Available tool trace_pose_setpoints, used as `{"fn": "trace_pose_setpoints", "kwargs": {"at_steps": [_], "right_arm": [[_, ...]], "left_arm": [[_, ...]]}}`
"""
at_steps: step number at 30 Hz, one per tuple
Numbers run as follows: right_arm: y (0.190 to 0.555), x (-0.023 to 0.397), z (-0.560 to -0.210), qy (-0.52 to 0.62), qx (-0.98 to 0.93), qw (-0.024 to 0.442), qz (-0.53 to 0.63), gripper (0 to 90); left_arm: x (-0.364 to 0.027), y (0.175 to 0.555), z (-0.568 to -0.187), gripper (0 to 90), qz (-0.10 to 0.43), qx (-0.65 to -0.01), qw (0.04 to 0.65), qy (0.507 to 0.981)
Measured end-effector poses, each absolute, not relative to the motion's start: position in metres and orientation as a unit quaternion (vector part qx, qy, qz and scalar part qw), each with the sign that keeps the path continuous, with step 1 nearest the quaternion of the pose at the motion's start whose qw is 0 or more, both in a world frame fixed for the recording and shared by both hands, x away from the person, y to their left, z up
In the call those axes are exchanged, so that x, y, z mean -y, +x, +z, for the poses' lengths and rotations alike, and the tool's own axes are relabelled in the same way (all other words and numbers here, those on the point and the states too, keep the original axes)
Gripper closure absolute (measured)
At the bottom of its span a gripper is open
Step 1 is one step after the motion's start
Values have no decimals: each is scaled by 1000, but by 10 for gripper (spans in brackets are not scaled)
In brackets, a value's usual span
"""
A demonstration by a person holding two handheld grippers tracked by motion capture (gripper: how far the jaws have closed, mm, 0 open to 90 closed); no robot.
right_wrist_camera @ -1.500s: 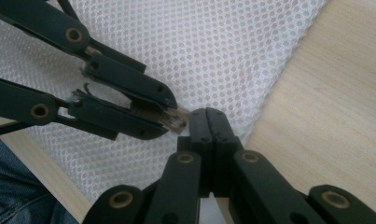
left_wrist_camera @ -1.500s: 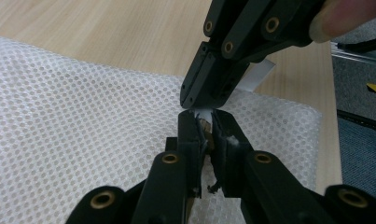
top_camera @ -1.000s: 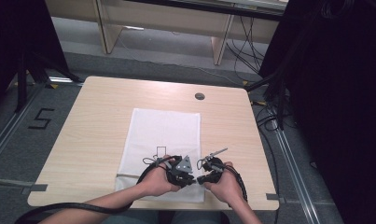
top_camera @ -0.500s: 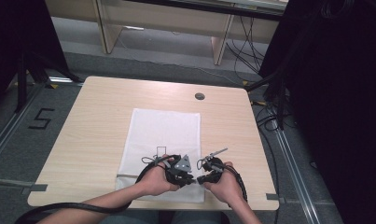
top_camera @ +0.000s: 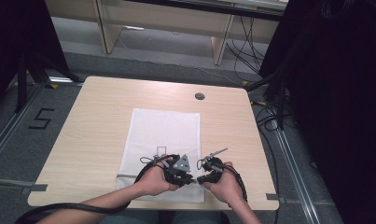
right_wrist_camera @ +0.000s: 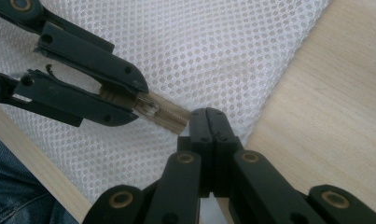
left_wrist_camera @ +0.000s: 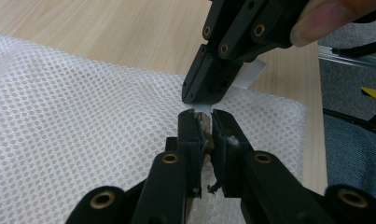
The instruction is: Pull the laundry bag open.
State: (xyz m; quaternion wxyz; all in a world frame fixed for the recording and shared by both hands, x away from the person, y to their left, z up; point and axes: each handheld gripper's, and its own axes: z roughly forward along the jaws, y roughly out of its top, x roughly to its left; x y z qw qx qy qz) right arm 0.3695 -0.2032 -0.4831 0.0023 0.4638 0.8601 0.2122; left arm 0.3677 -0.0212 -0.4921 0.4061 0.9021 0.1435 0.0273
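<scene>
A white mesh bag lies flat on the wooden table, its near end under both hands. My left gripper is shut on a small brownish see-through tube just above the mesh. The right gripper comes from the other side with its jaws pressed together. Its tip meets the free end of the tube. Whether anything is pinched in it I cannot make out.
A round cable hole sits in the far part of the table. Grey tape strips mark the near table edge. A white strip lies behind the right gripper. Bare wood borders the mesh.
</scene>
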Motion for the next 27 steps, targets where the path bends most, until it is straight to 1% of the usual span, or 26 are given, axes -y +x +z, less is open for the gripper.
{"fn": "trace_pose_setpoints", "kwargs": {"at_steps": [13, 14, 27], "right_arm": [[370, 203, -483, 455, -864, 6, 216, 900], [370, 203, -483, 455, -864, 6, 216, 900], [370, 204, -483, 465, -859, 1, 213, 900]], "left_arm": [[17, 368, -489, 821, 30, -138, 409, 902], [17, 367, -489, 821, 27, -146, 410, 900], [13, 368, -486, 821, 26, -147, 409, 900]]}}
